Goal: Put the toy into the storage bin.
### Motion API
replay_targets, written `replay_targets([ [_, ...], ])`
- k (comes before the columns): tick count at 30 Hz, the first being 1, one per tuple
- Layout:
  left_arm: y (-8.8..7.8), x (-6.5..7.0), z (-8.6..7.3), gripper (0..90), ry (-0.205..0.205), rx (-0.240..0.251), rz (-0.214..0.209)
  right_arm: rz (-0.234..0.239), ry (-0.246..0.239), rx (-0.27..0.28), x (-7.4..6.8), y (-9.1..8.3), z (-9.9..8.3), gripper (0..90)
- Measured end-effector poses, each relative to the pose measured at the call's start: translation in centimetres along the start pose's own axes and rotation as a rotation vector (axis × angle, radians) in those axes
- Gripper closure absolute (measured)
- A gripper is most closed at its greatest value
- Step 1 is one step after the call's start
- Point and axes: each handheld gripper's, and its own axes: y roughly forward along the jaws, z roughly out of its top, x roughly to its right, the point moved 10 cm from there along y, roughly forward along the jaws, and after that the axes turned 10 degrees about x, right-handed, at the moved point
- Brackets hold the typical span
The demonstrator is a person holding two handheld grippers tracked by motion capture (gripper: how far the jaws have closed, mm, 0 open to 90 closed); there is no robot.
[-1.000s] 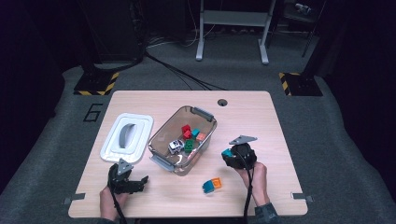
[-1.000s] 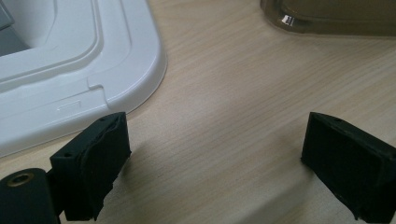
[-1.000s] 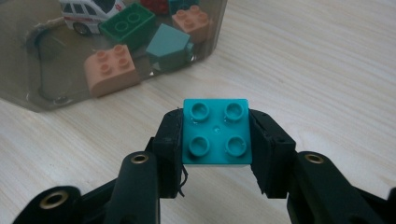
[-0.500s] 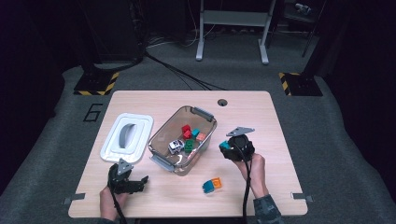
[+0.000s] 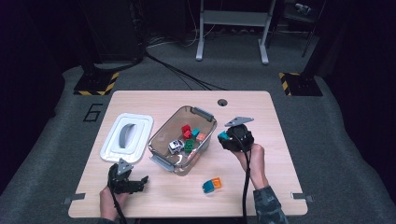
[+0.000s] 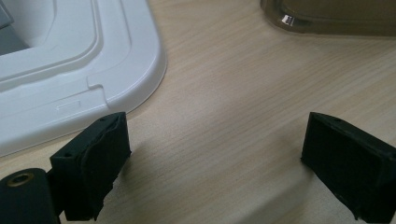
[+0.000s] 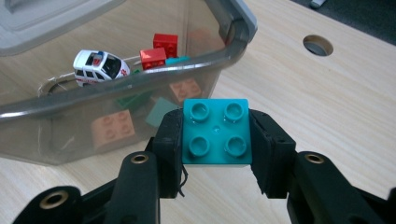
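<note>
**Teal brick lifted, closing on the bin**

Since a second ago our right gripper (image 5: 224, 137) has come up off the table and moved in toward the clear bin (image 5: 162, 161), carrying the teal brick (image 7: 215, 131). Left gripper (image 5: 135, 183) hasn't budged. Orange-and-blue brick (image 5: 212, 185) lies in the same spot on the table (image 5: 280, 154).

Jaw state:
- Right: narrow, pads clamped on the two opposite sides of the teal brick, studs facing the camera. Brick sits square between the jaws, out at the tips.
- Left: jaws wide, nothing between them, bare wood beneath. White lid (image 6: 70, 79) just beyond its left jaw, bin corner further ahead of the right one.

Where the brick is: just short of the bin's near wall, which stands directly ahead of the right jaws. Toy car (image 7: 100, 65), red bricks (image 7: 159, 51) and peach bricks (image 7: 112, 128) lie inside, past that wall.

Risks, as we judge them:
- Rim height. From the right gripper view the wall top looks above the brick; pushing straight ahead would knock the brick or jaws into the rim and shove the bin.
- Grip is on smooth side faces only; a bump at the rim could twist the brick out.
- Early release drops it on the table outside the wall.
</note>
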Motion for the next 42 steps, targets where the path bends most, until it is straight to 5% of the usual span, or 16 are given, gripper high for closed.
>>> replay_targets([
  [21,0.0,0.0,0.0,7.6,0.002,-0.004,-0.009,0.027,-0.067,0.029,-1.2,1.5,4.8,58.6],
  [42,-0.1,-0.1,0.0,7.7,0.013,-0.005,0.000,0.093,-0.120,-0.066,-4.1,5.0,4.3,58.5],
])
